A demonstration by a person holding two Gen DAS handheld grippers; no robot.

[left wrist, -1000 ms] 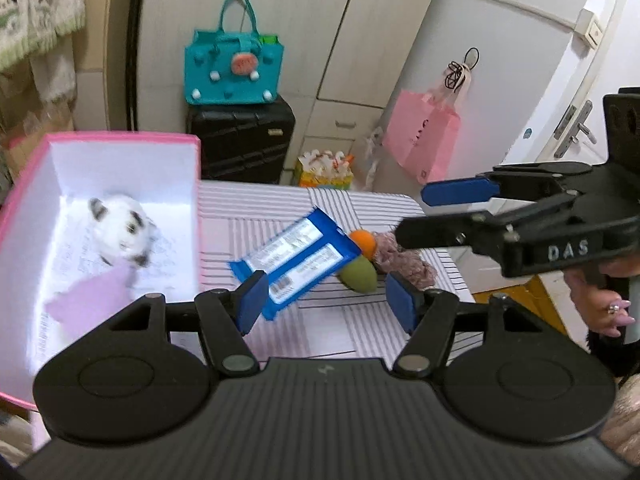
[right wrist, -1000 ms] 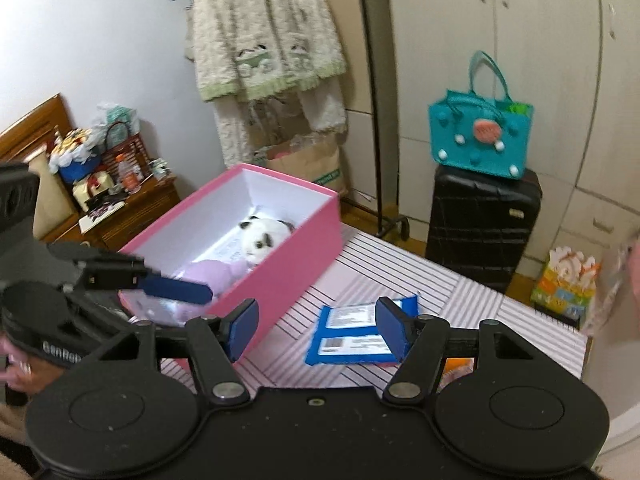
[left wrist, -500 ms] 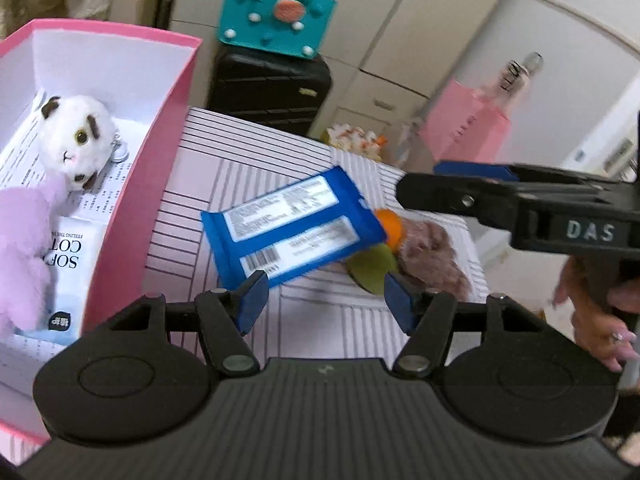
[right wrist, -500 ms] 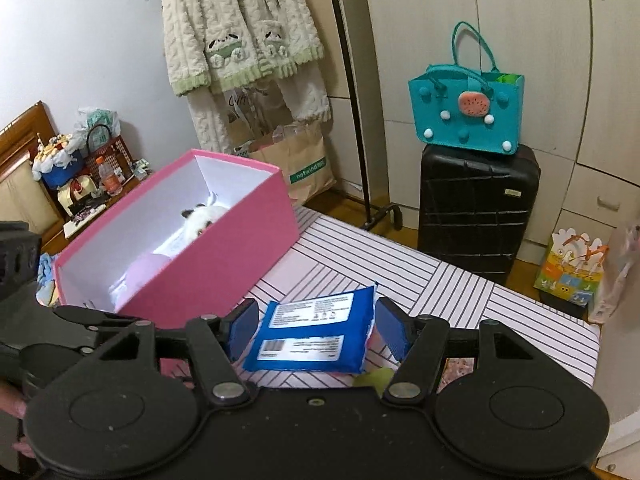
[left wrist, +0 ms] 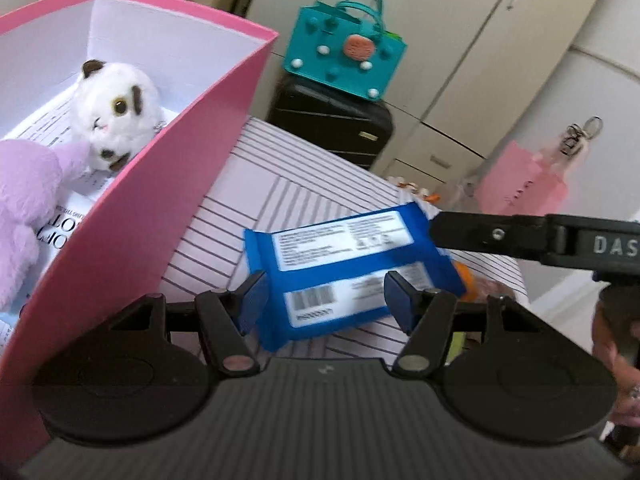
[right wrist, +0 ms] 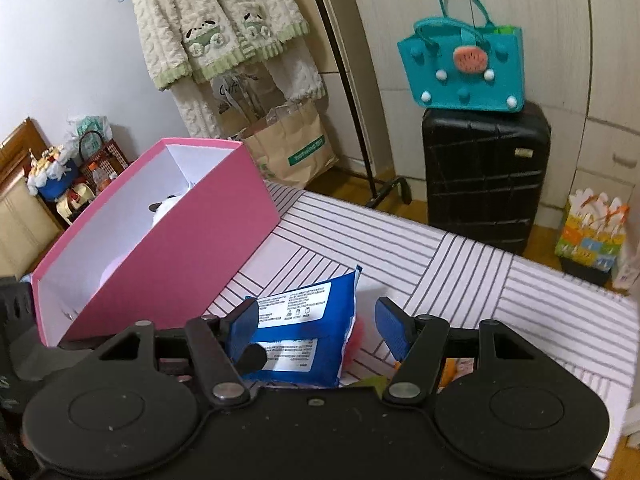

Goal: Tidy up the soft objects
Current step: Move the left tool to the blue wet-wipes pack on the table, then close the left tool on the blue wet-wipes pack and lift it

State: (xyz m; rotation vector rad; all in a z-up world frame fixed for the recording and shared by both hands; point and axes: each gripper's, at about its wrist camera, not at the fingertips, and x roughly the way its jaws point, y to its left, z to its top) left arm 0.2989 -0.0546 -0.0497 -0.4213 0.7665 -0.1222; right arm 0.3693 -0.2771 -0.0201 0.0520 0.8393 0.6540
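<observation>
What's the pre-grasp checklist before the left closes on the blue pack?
1. Left gripper open: ok.
2. Blue plastic wipes pack sits between the left fingers: ok, lined up.
3. Right gripper open, holding nothing: ok.
4. Right gripper clear of the pack: not ok, hovering right at it.
5. Pink cardboard box has room: ok, white plush cat and purple plush toy leave space.
6. Pack lying flat: cannot tell.

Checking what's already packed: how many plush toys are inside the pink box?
2. A white plush lies toward the far end of the pink box, and a purple plush lies nearer, touching it. The box wall could hide others.
</observation>
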